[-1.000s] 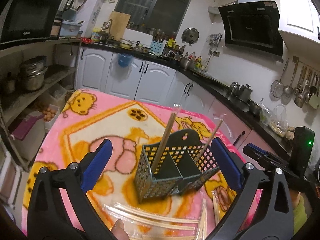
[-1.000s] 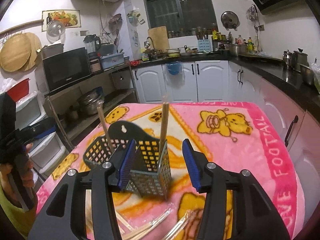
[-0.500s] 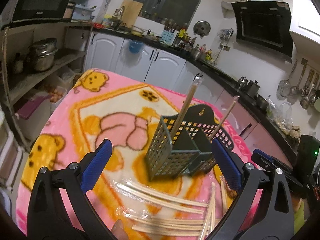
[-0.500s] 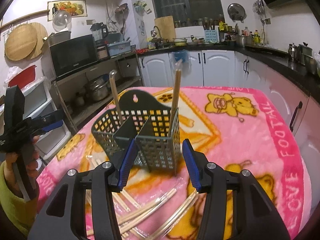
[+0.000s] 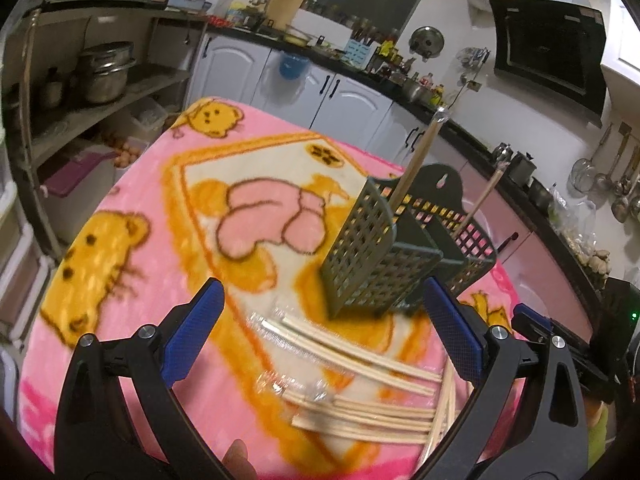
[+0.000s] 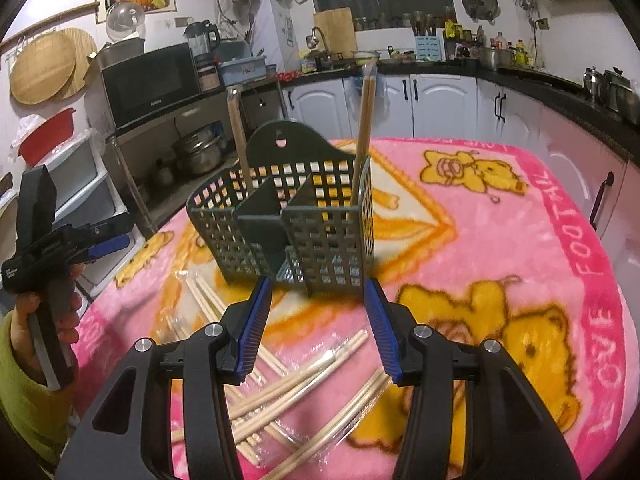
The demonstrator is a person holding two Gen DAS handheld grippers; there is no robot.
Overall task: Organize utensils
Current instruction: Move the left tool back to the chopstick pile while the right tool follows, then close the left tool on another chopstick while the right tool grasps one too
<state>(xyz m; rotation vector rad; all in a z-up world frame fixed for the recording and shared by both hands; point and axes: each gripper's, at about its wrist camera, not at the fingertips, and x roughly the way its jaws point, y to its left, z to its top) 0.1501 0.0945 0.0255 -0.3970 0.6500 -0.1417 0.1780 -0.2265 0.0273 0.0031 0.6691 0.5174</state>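
Note:
A dark green perforated utensil holder [image 5: 380, 256] [image 6: 292, 220] stands upright on the pink blanket, with one wrapped chopstick pair [image 5: 416, 164] [image 6: 364, 120] in one side compartment and another [image 5: 480, 200] [image 6: 238, 136] in the other. Several wrapped chopstick pairs [image 5: 360, 380] [image 6: 288, 384] lie loose on the blanket in front of it. My left gripper [image 5: 324, 336] is open and empty, above the loose chopsticks. My right gripper [image 6: 318, 328] is open and empty, just in front of the holder. The left gripper also shows at the left edge of the right wrist view [image 6: 52, 240].
The table carries a pink and orange bear blanket [image 5: 168, 216] [image 6: 520, 264]. Shelves with pots [image 5: 104, 76] stand to one side. White cabinets and a dark counter [image 6: 440, 92] run behind and beside the table.
Both grippers have drawn back and up from the holder, so more of the loose chopsticks show. The holder and its two standing pairs have not moved.

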